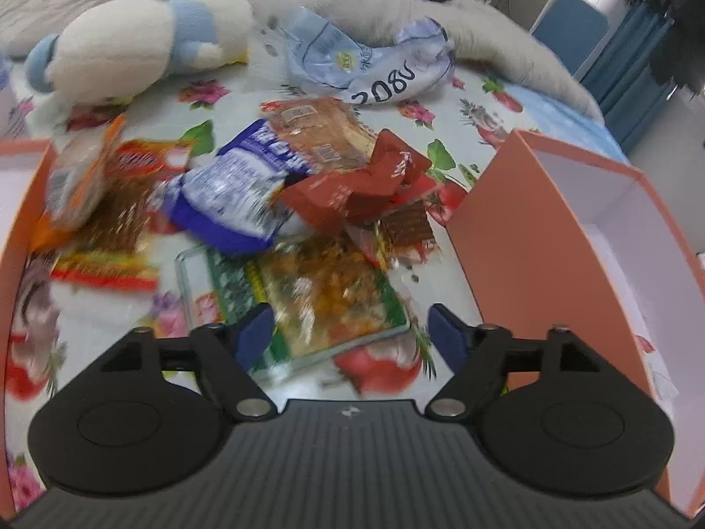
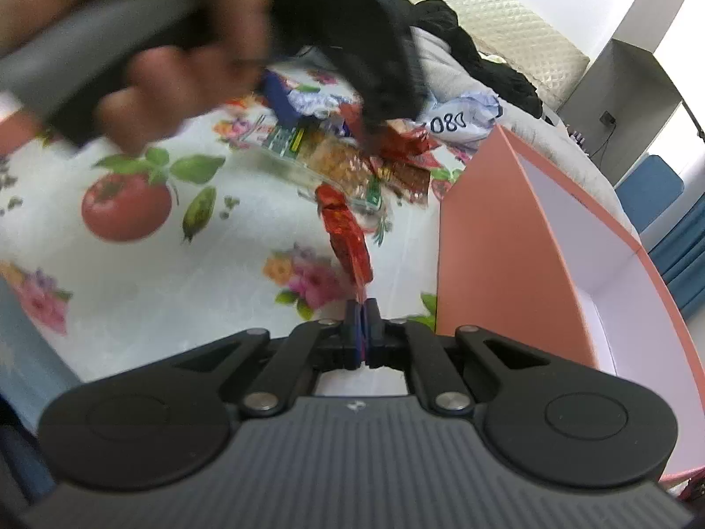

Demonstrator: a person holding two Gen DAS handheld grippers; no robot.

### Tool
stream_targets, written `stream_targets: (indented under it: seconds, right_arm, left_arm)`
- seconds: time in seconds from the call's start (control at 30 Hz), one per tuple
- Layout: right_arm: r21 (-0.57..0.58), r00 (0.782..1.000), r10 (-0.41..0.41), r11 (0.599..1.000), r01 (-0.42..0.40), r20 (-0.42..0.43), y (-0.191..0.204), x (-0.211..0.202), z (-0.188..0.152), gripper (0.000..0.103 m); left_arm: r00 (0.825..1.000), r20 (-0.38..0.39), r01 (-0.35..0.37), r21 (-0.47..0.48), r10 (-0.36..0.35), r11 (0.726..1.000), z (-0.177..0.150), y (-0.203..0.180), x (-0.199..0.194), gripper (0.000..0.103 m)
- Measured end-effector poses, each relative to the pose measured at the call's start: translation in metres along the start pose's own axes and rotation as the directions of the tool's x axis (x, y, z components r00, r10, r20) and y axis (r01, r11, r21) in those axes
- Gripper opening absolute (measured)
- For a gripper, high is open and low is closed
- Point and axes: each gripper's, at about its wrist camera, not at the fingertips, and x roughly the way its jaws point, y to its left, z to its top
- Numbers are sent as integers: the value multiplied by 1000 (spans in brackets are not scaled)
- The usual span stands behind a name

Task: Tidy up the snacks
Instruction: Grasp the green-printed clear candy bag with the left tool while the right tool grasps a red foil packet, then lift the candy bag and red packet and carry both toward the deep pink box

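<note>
A heap of snack packets lies on a flowered sheet: a blue-and-white bag (image 1: 238,185), dark red packets (image 1: 352,185), an orange bag (image 1: 83,176) and a flat green-edged packet (image 1: 308,299). My left gripper (image 1: 352,330) is open just above the green-edged packet's near end. My right gripper (image 2: 363,317) is shut on the tail of a shiny red packet (image 2: 346,233), which hangs out ahead of it, left of the orange box (image 2: 484,255). The left gripper and the hand holding it show blurred in the right wrist view (image 2: 374,70) over the heap.
An open orange box with a white inside (image 1: 506,238) stands right of the heap; another orange box wall (image 1: 26,203) is at the left. A white-and-blue plush toy (image 1: 145,39), a crumpled blue plastic bag (image 1: 365,66) and a grey blanket (image 1: 484,31) lie behind.
</note>
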Motion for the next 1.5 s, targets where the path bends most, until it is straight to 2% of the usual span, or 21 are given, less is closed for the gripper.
stream_targets:
  seconds: [0.1, 0.3, 0.4, 0.47, 0.57, 0.97, 1.17, 1.33, 1.5]
  right_arm:
    - [-13, 1000, 13, 1000, -13, 1, 2, -3, -5, 4]
    - [-19, 999, 47, 999, -47, 11, 4, -7, -10, 4]
    - [-15, 998, 63, 998, -63, 19, 3, -10, -11, 4]
    - [-10, 997, 73, 997, -72, 26, 3, -12, -12, 4]
    - [-11, 996, 81, 997, -81, 37, 2, -15, -14, 4]
    - [-31, 994, 97, 995, -96, 46, 5, -19, -19, 4]
    - [-42, 993, 105, 994, -104, 46, 2, -26, -21, 4]
    - [-47, 990, 135, 990, -133, 46, 3, -37, -26, 4]
    - [-36, 982, 179, 983, -177, 61, -1, -48, -28, 4]
  left_arm:
    - [999, -1, -42, 48, 42, 998, 9, -17, 18, 95]
    - [989, -47, -137, 119, 143, 983, 18, -35, 56, 95]
    - [977, -43, -200, 143, 208, 969, 17, -34, 69, 94]
    - [973, -39, -220, 135, 227, 966, 15, -30, 73, 94]
    - [977, -24, -211, 89, 214, 973, 7, -20, 75, 94]
    - [977, 7, -210, 146, 211, 967, -19, -17, 58, 83]
    - [980, 26, -198, 124, 196, 972, -40, -4, 36, 77]
    - [977, 46, -210, 68, 207, 975, -65, 7, 9, 68]
    - [980, 47, -191, -8, 191, 982, -89, 20, -21, 60]
